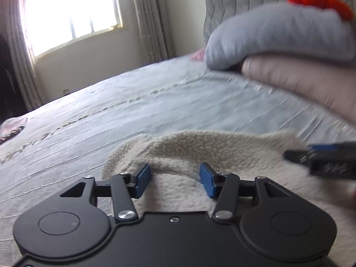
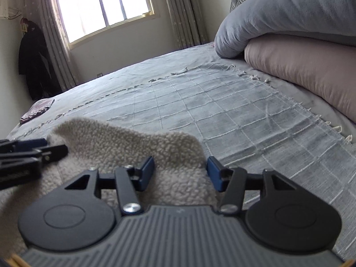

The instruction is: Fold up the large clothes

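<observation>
A cream fleece garment [image 1: 200,149] lies bunched on the grey bed; it also shows in the right wrist view [image 2: 124,142]. My left gripper [image 1: 175,180] is open with its blue pads on either side of a fleece fold, not clamped on it. My right gripper [image 2: 180,172] is open over the garment's right edge. The right gripper shows at the right edge of the left wrist view [image 1: 320,158]. The left gripper shows at the left edge of the right wrist view [image 2: 33,153]. The garment's near part is hidden under both grippers.
A grey checked bedspread [image 2: 222,111] covers the bed. Stacked grey [image 2: 289,11] and pink [image 2: 300,66] quilts lie at the right by the headboard. A small patterned cloth [image 2: 37,110] sits at the far left corner. A window [image 2: 102,6], curtains and a hanging dark coat [image 2: 33,62] stand behind.
</observation>
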`<state>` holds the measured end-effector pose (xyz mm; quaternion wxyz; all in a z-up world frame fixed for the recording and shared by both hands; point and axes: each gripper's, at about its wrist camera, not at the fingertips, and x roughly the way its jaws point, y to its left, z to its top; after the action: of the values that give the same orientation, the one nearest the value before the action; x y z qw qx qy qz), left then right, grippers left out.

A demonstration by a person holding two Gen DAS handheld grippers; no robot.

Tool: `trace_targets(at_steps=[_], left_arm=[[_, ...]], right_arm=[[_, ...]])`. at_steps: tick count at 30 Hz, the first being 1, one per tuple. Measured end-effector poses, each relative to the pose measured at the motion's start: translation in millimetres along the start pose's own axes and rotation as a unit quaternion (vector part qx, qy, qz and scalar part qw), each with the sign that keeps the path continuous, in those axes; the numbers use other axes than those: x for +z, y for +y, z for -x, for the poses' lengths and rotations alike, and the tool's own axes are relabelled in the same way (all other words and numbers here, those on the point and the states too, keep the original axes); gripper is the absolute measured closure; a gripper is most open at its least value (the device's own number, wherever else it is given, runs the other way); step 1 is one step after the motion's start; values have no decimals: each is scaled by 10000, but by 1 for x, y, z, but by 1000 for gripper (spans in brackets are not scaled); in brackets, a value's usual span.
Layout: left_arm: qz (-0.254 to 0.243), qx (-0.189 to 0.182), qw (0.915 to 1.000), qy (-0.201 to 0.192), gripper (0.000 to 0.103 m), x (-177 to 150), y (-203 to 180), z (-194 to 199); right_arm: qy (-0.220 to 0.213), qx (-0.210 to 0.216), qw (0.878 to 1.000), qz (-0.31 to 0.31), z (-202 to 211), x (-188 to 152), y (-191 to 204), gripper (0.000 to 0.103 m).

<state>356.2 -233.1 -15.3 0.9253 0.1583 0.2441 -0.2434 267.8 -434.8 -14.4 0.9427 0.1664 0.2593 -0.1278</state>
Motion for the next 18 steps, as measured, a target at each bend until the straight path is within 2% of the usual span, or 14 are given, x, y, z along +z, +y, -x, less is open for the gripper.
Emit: trace_targets(at_steps=[4, 6, 12, 14, 15, 17, 18], left_arm=[[504, -97, 9985, 200, 52, -10, 19, -22], [599, -118, 9979, 226, 51, -13, 21, -24], [608, -144, 9980, -73, 49, -9, 24, 17], [778, -247, 9967, 0, 38, -5, 28, 36], [842, -368, 9958, 45, 34, -4, 31, 45], [954, -561, 9938, 78, 23, -5, 35, 62], [1030, -638, 9926, 125, 20, -7, 37, 70]], right_arm=[[220, 168, 9991, -309, -20, -2, -8, 49], [267, 220, 9986, -396, -24, -3, -11, 48], [492, 468, 9961, -560, -9, 7, -16, 40], [556, 599, 9950, -569, 9, 12, -19, 23], [570, 632, 9951, -506, 18, 13, -19, 19], [634, 710, 9948, -369, 35, 15, -22, 17], [713, 739, 9942, -333, 41, 14, -23, 16]])
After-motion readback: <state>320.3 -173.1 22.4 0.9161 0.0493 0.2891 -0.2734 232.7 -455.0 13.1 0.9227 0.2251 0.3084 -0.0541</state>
